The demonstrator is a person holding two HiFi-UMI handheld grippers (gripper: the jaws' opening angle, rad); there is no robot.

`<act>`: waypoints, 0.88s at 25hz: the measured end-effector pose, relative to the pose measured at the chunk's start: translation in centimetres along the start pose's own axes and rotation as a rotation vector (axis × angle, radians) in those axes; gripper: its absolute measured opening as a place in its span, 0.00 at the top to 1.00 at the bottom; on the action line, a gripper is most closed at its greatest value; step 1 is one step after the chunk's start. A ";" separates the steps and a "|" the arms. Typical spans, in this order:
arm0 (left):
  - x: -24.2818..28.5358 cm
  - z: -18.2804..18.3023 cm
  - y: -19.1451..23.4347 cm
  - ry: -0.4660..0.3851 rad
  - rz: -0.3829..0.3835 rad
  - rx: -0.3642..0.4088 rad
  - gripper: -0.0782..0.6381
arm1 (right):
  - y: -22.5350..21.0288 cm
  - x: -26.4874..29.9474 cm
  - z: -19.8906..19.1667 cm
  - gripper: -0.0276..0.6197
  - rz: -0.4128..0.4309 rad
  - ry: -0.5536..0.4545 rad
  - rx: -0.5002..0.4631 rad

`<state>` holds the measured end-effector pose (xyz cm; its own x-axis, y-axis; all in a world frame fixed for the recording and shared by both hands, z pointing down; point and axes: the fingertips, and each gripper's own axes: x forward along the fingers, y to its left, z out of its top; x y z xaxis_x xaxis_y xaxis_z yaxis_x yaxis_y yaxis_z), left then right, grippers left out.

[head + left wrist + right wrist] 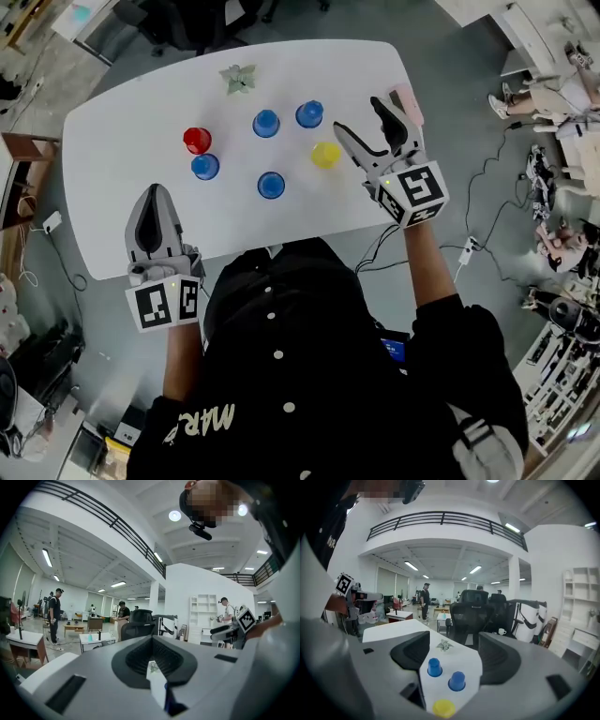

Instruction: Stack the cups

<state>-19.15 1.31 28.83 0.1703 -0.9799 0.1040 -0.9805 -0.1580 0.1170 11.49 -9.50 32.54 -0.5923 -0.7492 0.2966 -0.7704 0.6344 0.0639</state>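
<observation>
Six cups stand upside down and apart on the white table (122,131): a red cup (197,140), four blue cups (204,167) (266,123) (309,114) (271,185) and a yellow cup (325,155). My right gripper (356,114) hangs open just right of the yellow cup, with nothing between its fingers. In the right gripper view, the right gripper (452,653) frames two blue cups (434,667) (456,680) and the yellow cup (443,708). My left gripper (155,195) is shut and empty over the table's near left edge, well short of the cups. The left gripper view shows the left gripper (152,641) with jaws together.
A small green folded ornament (238,79) lies at the table's far side. A pink object (407,99) lies at the right edge, beside my right gripper. Office chairs stand behind the table. Cables run across the floor on the right.
</observation>
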 end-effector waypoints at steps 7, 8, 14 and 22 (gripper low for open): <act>2.4 -0.7 -1.9 0.050 0.029 -0.004 0.88 | -0.7 6.1 -8.0 0.44 0.194 0.325 -0.142; 2.6 -0.9 -2.1 0.056 0.034 -0.004 0.88 | -0.7 6.9 -9.2 0.44 0.216 0.366 -0.170; 2.9 -2.5 -2.7 0.105 0.059 -0.011 0.88 | -1.0 10.2 -15.3 0.44 0.337 0.546 -0.256; 3.4 -4.0 -3.1 0.146 0.084 -0.029 0.88 | -0.8 12.6 -20.5 0.46 0.419 0.688 -0.315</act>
<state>-15.15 -1.00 32.79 0.1023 -0.9611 0.2567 -0.9890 -0.0706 0.1299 9.45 -15.58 55.74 -0.4598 -0.2239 0.8594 -0.3585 0.9321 0.0511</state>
